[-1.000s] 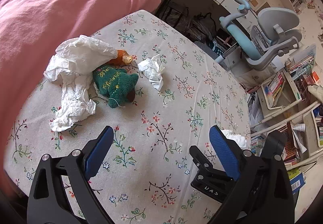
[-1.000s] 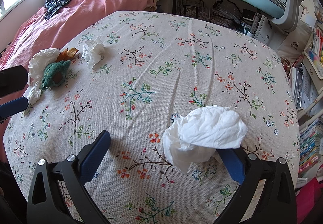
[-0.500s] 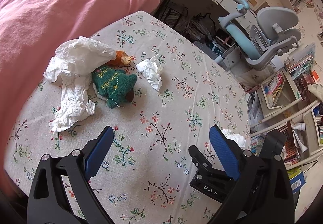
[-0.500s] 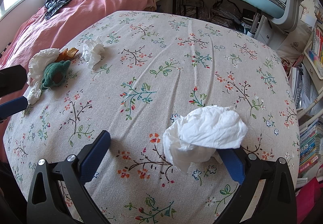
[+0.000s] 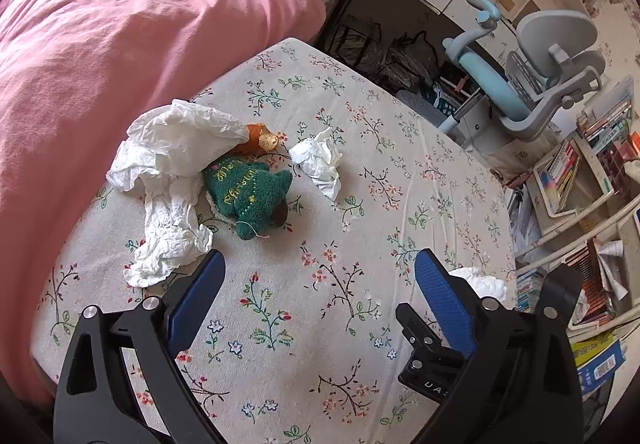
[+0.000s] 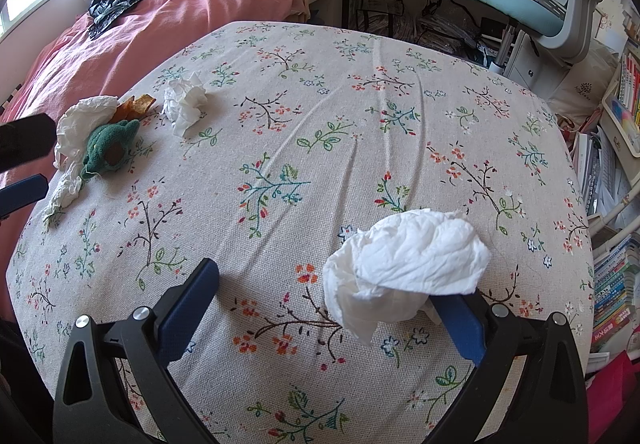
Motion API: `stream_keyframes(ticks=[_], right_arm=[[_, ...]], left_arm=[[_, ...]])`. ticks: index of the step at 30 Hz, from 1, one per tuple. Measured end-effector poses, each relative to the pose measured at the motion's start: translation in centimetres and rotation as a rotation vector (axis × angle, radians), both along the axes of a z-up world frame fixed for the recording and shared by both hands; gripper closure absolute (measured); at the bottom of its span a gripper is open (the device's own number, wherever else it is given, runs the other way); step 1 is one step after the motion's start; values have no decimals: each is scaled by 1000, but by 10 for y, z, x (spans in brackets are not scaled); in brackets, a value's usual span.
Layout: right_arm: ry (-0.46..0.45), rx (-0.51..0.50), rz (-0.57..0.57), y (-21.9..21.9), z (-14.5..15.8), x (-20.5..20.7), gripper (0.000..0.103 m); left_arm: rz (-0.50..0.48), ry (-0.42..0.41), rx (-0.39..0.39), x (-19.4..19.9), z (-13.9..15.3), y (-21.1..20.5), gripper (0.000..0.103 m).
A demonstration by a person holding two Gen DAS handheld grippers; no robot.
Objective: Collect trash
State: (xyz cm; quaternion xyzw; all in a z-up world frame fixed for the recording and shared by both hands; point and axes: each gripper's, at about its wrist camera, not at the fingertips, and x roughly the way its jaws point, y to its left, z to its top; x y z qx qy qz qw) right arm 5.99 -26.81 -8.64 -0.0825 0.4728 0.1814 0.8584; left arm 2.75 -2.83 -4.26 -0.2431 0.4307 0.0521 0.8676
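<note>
Right tongs point(image 6: 320, 284) spread, tissue point(image 6: 404, 264) against right finger

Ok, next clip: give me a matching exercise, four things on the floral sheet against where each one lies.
Things:
1. green knitted plush toy
2. small crumpled white tissue
3. large crumpled white tissue
4. orange wrapper scrap

Places:
A. against the right gripper's right finger
B. apart, right of the toy
C. poking from under the white paper
D. beside the long white paper

Pairs: 1-D, 2-B, 3-A, 4-C
</note>
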Motion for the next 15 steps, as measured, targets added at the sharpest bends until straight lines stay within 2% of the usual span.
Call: stream_keyframes(ticks=[6,10,15], right_arm=[[0,0,0,0,0,0,6],[0,0,0,0,0,0,6],[0,0,0,0,0,0,6]], left_arm=[[-15,14,72,5,-5,-8,11],[46,18,106,-1,-4,7,11],[109,36,193,-5,-9,20,11]])
